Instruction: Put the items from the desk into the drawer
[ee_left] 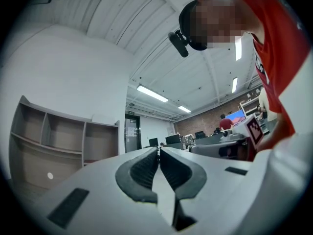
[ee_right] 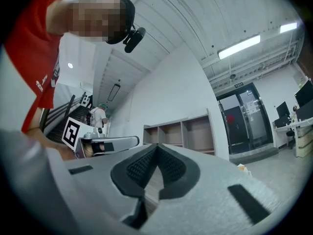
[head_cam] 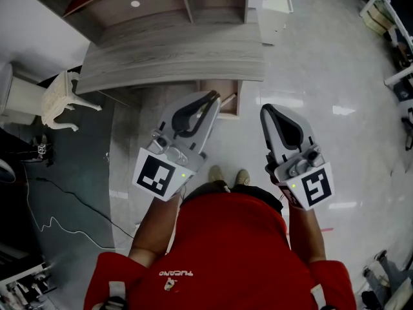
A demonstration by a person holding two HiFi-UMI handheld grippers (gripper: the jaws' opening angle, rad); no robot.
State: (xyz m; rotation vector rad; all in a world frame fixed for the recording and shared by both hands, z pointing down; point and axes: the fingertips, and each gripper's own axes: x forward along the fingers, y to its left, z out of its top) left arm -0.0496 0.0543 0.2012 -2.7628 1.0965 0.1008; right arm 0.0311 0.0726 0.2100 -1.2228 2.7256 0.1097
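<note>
Left gripper (head_cam: 215,96) and right gripper (head_cam: 265,109): jaws pressed together on nothing, held side by side, apart, near the desk (head_cam: 174,60).

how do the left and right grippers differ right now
In the head view, the left grey two-finger gripper leans right, its tip by the open wooden drawer. The right grey gripper leans left, its tip over the glossy floor. The left marker cube and right marker cube show different patterns. Both are shut and empty.

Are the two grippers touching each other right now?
Apart. The head view shows shiny floor and the person's shoes between the left gripper and the right gripper.
</note>
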